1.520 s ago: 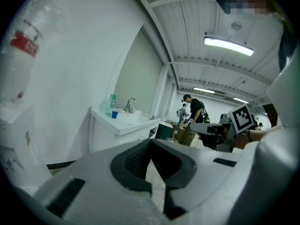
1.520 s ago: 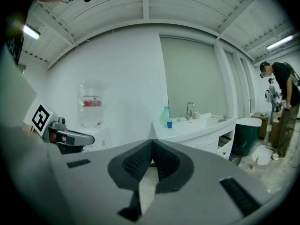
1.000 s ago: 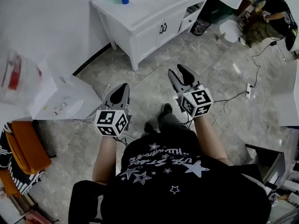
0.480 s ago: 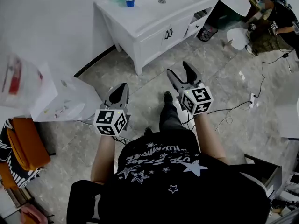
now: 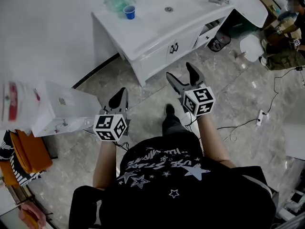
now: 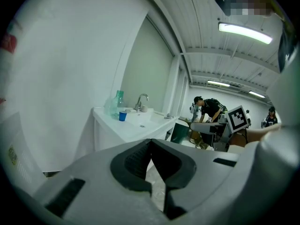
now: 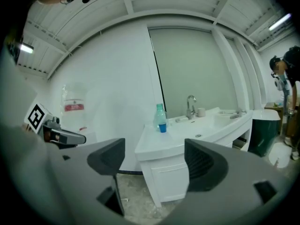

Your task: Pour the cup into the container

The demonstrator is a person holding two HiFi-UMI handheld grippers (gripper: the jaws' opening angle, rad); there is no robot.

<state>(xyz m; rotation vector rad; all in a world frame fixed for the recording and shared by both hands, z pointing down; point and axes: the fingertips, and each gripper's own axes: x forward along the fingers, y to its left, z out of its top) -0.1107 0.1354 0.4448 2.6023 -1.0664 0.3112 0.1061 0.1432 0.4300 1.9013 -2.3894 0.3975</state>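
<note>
The left gripper (image 6: 150,143) has its dark, ribbed rubber pads (image 6: 137,161) pressed tip to tip with nothing caught between them. The right gripper (image 7: 154,148) has just been opening; its two blunt, matte grey fingers stand wide apart and frame only empty air. Each gripper carries a cube faced with black-and-white square markers, seen from the head view behind the left gripper (image 5: 121,93) and the right gripper (image 5: 179,71). Well apart from both, the cup (image 7: 162,127) sits on a glossy white vanity (image 7: 180,146) near its back corner. It is a small blue tapered cup, smooth like plastic, standing upright with its mouth up and its long axis vertical. Just behind it stands a translucent green-tinted bottle (image 7: 160,113), also upright; whether the two touch cannot be told. A curved chrome faucet (image 7: 190,105) rises further along the counter. The vanity has flat panel doors with dark handles and stands on a floor (image 5: 143,92) of grey marbled tile. The person's black T-shirt (image 5: 162,168) bears white stars and lettering too distorted to read. A red-and-white label (image 7: 73,107) by the wall is likewise too small to read.
</note>
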